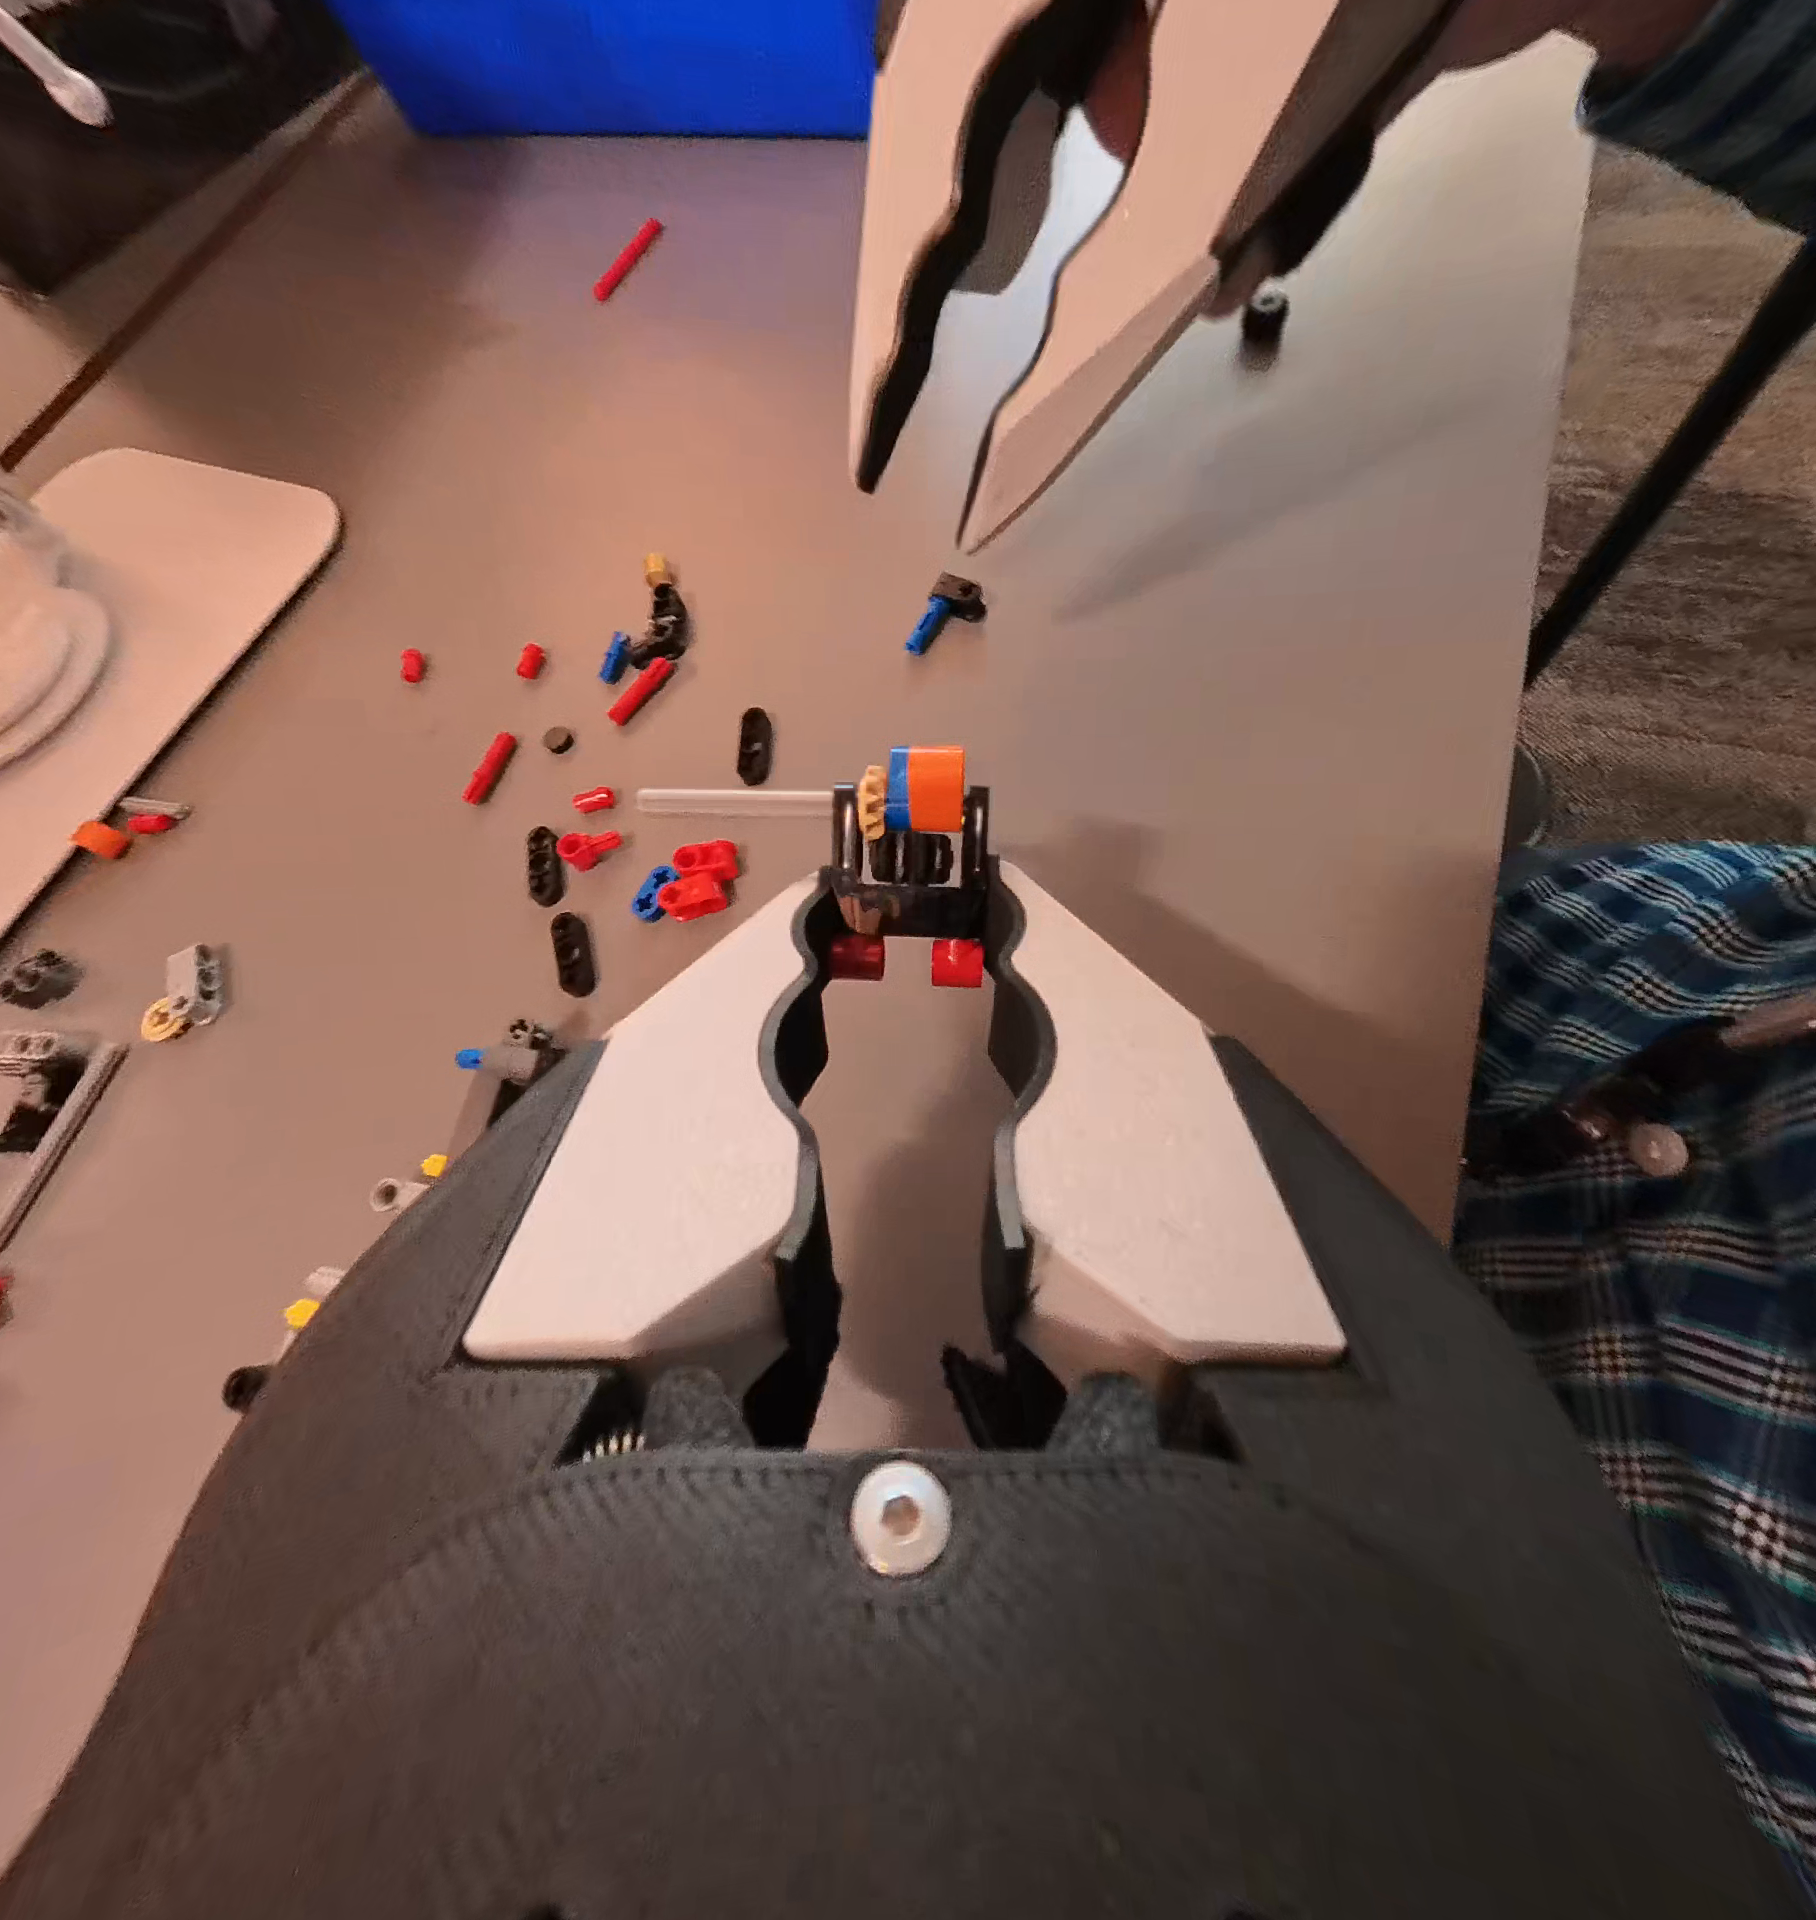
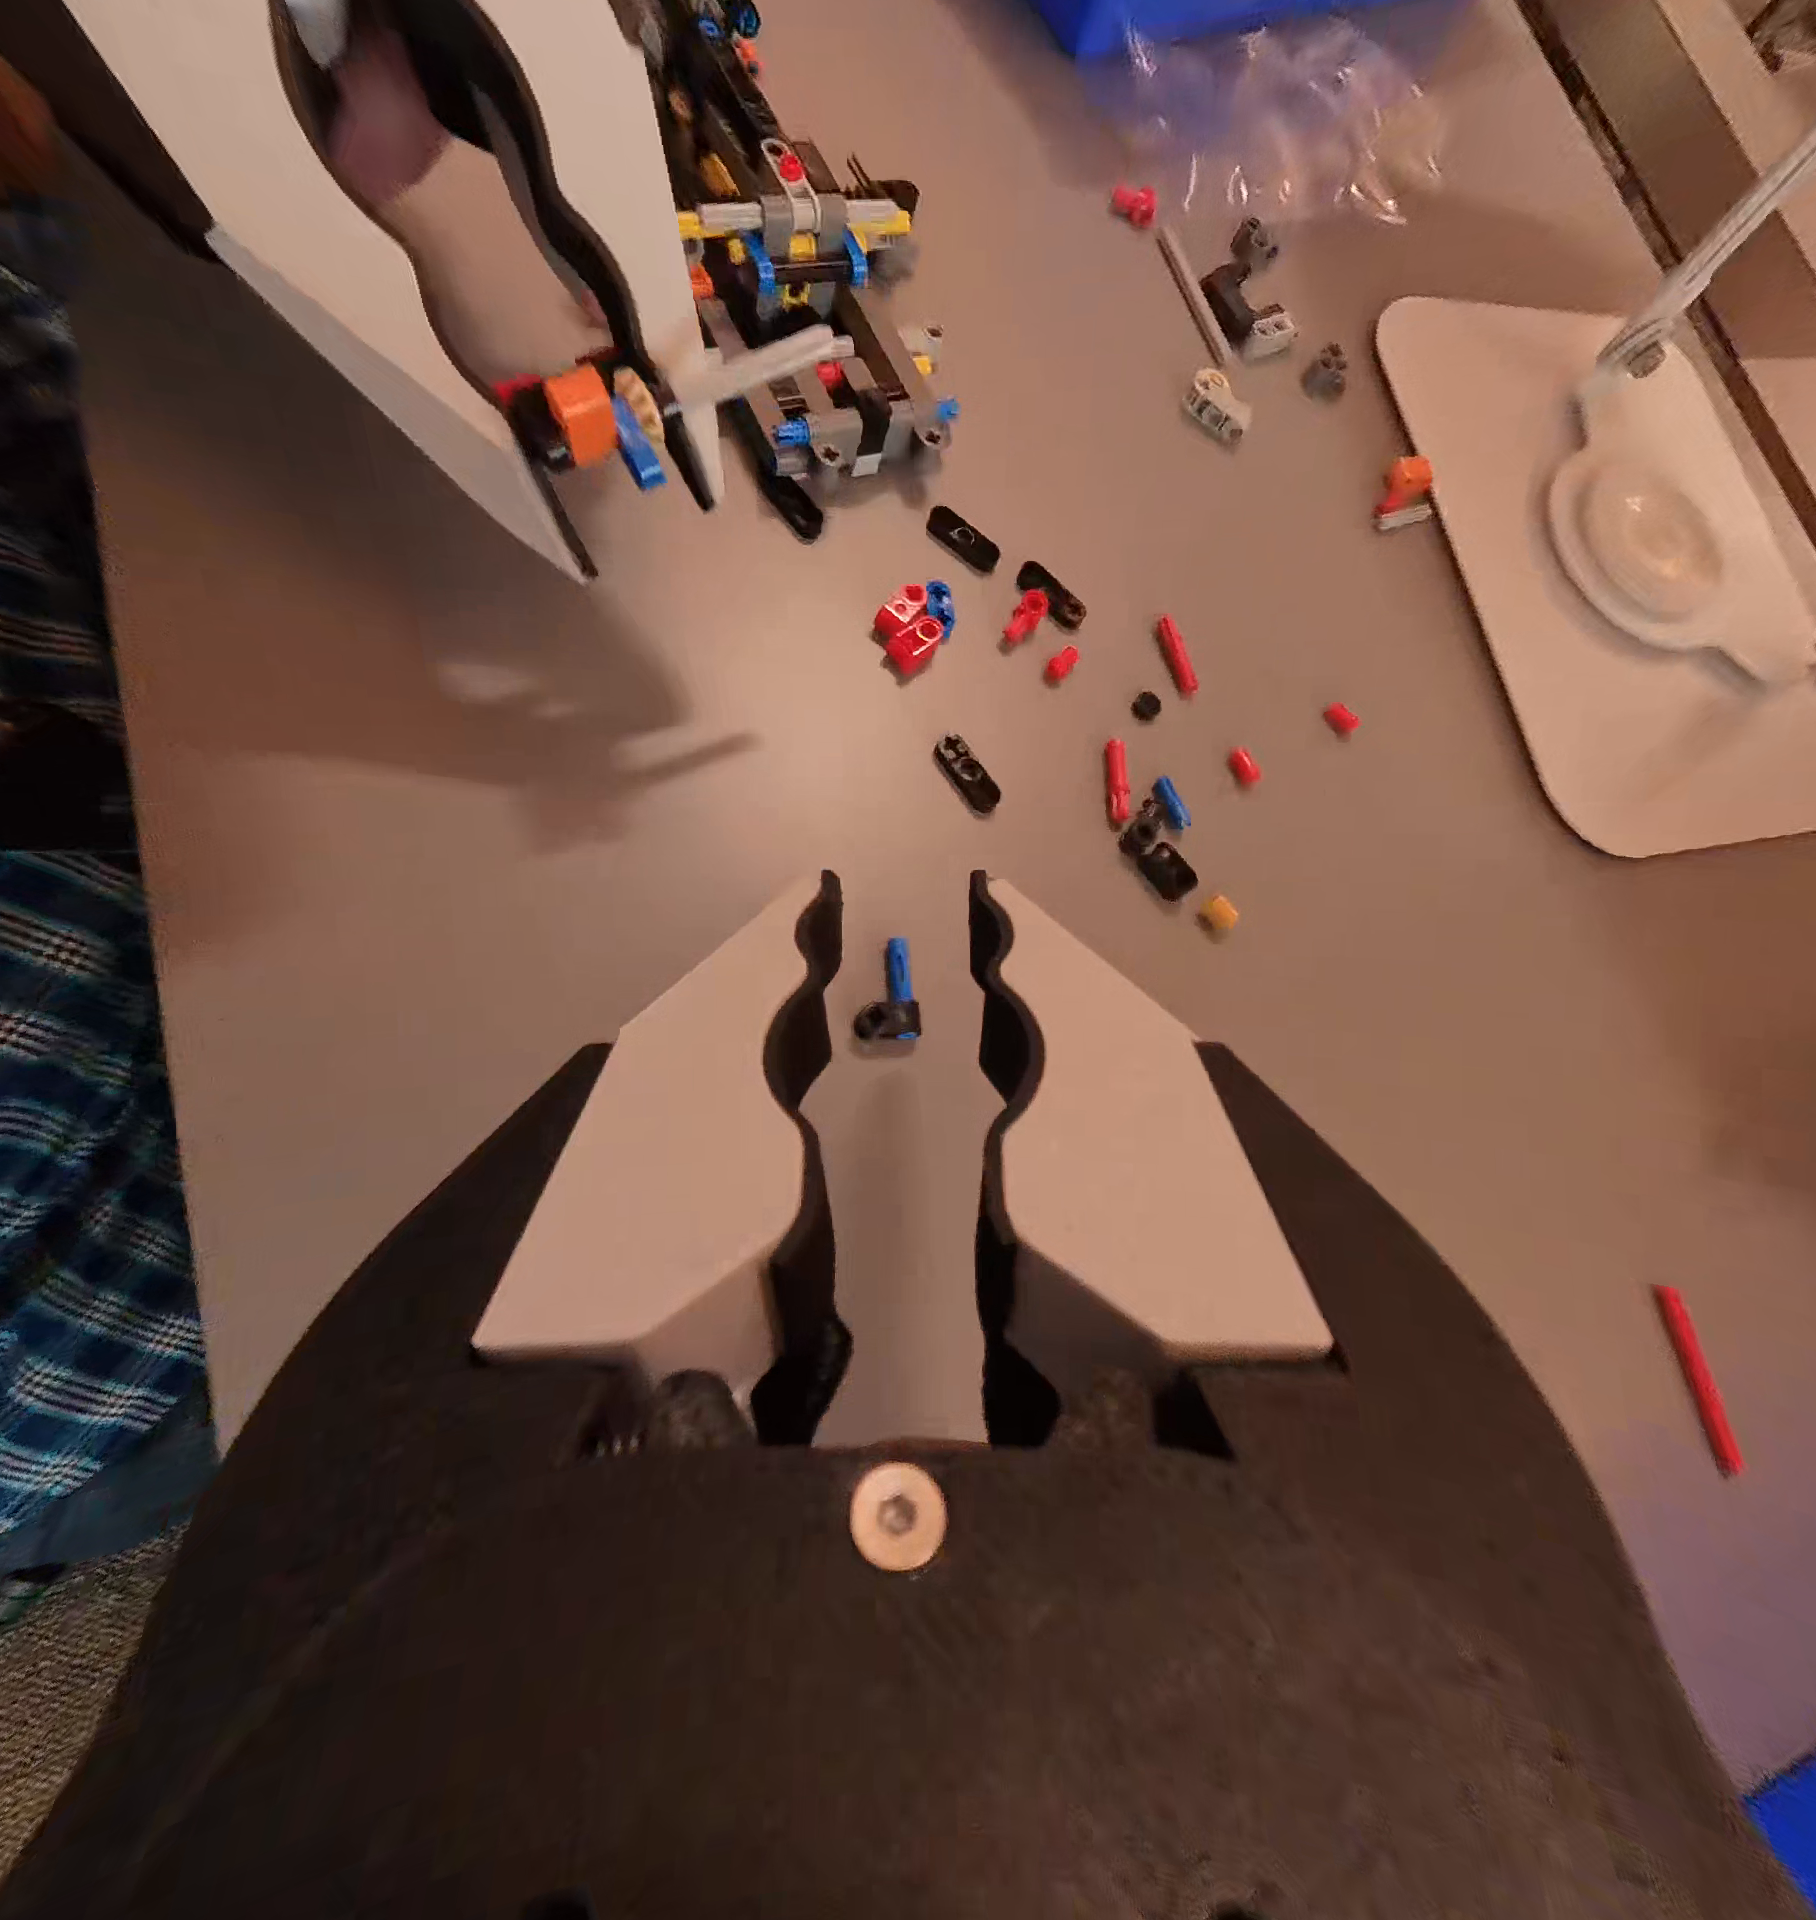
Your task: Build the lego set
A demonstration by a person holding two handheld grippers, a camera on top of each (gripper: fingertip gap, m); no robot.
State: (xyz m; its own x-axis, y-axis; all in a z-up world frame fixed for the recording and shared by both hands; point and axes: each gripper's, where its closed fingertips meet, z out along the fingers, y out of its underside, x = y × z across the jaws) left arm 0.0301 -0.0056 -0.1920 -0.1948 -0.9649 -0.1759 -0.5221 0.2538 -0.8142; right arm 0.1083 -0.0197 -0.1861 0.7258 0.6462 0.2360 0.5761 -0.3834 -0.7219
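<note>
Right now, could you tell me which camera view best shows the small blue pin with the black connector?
The right wrist view: the blue pin lies sharp between the right gripper's open fingers. The left wrist view shows it smaller and farther off.

table (image 2: 1299,1143): grey-beige | left gripper (image 1: 909,883): black body, pale grey fingers | held sub-assembly (image 1: 909,821): black frame, orange-blue drum, tan gear, red pins | pin piece (image 2: 893,992): blue with black connector | long axle (image 2: 1699,1377): red | sleeve (image 1: 1662,1143): blue-white plaid
</note>
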